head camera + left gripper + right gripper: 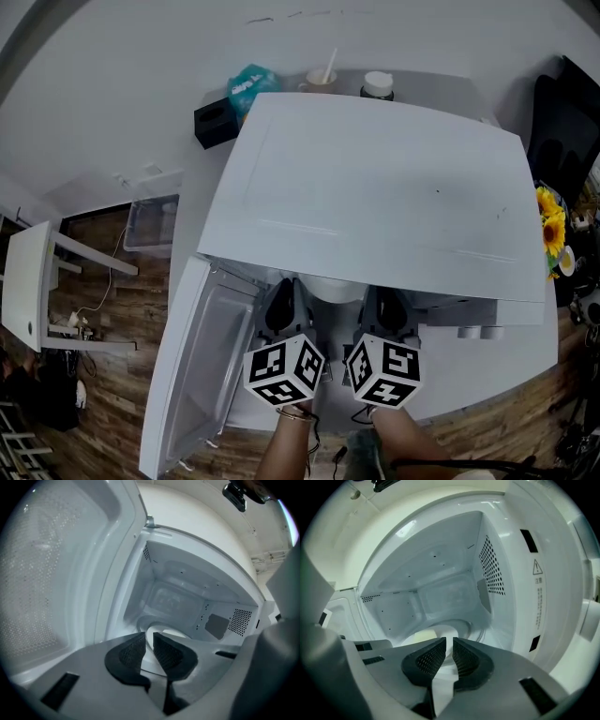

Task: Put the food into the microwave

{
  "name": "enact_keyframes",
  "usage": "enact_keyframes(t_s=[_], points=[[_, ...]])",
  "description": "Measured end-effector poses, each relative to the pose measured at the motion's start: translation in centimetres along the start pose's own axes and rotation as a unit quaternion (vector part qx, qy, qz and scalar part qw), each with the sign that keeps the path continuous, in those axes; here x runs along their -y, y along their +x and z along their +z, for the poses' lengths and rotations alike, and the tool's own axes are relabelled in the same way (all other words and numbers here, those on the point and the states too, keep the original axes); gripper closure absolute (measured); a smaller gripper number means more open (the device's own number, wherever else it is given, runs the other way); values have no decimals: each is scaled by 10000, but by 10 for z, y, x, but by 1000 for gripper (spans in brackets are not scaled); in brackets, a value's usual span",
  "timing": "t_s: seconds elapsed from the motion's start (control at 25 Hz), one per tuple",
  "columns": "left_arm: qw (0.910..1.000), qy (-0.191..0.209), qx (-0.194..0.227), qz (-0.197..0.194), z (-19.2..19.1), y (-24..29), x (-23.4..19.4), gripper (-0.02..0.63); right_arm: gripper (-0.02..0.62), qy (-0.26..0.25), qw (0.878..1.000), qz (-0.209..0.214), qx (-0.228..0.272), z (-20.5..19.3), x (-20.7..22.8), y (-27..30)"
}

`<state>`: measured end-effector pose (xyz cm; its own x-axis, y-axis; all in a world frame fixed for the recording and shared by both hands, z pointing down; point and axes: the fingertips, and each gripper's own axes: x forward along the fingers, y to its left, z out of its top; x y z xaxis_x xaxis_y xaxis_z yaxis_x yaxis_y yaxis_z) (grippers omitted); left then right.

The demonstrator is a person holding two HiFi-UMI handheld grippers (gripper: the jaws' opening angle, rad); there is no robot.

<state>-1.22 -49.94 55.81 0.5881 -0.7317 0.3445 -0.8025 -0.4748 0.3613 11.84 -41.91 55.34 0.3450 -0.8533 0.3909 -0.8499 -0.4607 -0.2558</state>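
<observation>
A white microwave (375,187) stands with its door (202,356) swung open to the left. Both grippers reach into its mouth side by side. Between them is a white plate (335,286), held at the threshold of the cavity. My left gripper (149,641) is shut on the plate's left rim (169,633). On the opposite rim my right gripper (449,651) is also shut. A pale yellow piece of food (423,634) lies on the plate (440,634). The cavity behind it shows a round turntable (468,626) and nothing else inside.
Behind the microwave stand a teal tissue pack (251,86), a black box (214,122), a cup with a stick (322,79) and a white-lidded jar (377,86). Sunflowers (551,225) are at the right. A clear bin (150,225) and a white table (28,281) stand at the left.
</observation>
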Motion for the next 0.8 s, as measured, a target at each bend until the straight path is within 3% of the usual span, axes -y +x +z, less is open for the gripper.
enact_keyframes(t_s=[0.12, 0.44, 0.8], points=[[9999, 119, -76, -8, -2, -14, 3, 601, 540, -306, 9992, 253, -93, -3, -6, -12], [9988, 388, -277, -98, -13, -64, 24, 603, 569, -823, 9931, 818, -163, -2, -9, -55], [9986, 262, -441, -108, -18, -125, 48, 603, 578, -1260, 9811, 1403, -438, -2, -14, -113]])
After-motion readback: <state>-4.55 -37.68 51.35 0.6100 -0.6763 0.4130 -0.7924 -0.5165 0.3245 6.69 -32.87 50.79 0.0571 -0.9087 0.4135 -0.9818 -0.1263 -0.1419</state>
